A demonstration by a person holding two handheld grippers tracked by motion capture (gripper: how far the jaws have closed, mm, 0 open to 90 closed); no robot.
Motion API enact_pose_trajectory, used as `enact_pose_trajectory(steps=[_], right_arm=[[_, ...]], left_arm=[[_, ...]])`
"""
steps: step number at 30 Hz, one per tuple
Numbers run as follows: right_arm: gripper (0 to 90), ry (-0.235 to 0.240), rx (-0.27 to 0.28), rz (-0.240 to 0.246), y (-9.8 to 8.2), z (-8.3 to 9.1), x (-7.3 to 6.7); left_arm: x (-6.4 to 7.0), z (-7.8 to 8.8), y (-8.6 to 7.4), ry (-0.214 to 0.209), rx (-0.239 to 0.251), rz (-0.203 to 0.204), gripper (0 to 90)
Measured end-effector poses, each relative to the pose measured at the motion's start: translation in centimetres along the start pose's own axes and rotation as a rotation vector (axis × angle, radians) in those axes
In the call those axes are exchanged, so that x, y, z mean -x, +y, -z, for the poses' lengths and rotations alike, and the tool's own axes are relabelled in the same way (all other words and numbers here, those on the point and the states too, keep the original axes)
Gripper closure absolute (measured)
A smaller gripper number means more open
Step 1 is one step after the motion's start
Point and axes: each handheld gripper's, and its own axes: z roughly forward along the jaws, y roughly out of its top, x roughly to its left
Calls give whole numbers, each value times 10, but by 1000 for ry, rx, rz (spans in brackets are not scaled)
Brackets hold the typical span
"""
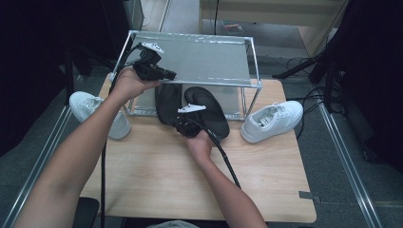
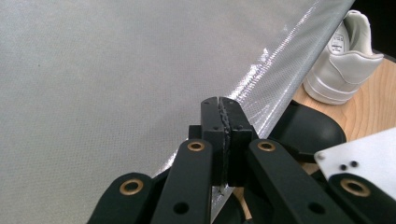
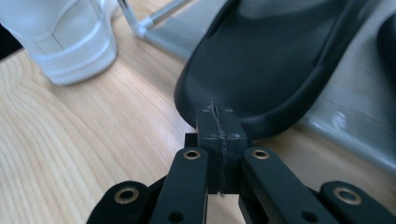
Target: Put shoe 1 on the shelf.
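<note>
A metal-framed shoe rack (image 1: 252, 61) with grey fabric shelves stands at the back of the wooden table (image 1: 157, 175). Two black slippers lie on its lower shelf, the left one (image 1: 167, 100) (image 3: 271, 60) beside the right one (image 1: 211, 111). My right gripper (image 1: 180, 124) (image 3: 214, 111) is shut, and its tips touch the heel rim of the left slipper. My left gripper (image 1: 171, 74) (image 2: 219, 100) is also shut, with nothing visible between its pads. It hovers at the front edge of the top shelf (image 2: 116, 70).
One white sneaker (image 1: 95, 111) (image 3: 70, 42) lies left of the rack, half over the table's edge. The other white sneaker (image 1: 272, 121) (image 2: 343, 60) sits to the right of the rack. Bare wood lies in front of my hands.
</note>
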Motion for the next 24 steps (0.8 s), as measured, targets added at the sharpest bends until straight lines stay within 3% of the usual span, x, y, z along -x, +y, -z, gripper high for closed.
enact_pose_trajectory(steps=[4,11,14,24], right_arm=[[900,1,20,11,4,-9,1],[900,23,-28,12,8,-11,0],[900,36,-39,14,6,-4,-1],[900,48,-1,63,-6,38,2]], left_arm=[[0,0,1,1,-3,3,900],[0,-1,1,2,-1,4,900],[0,-1,1,-1,-3,8,900],[-2,-1,1,-10,-3,20,900]])
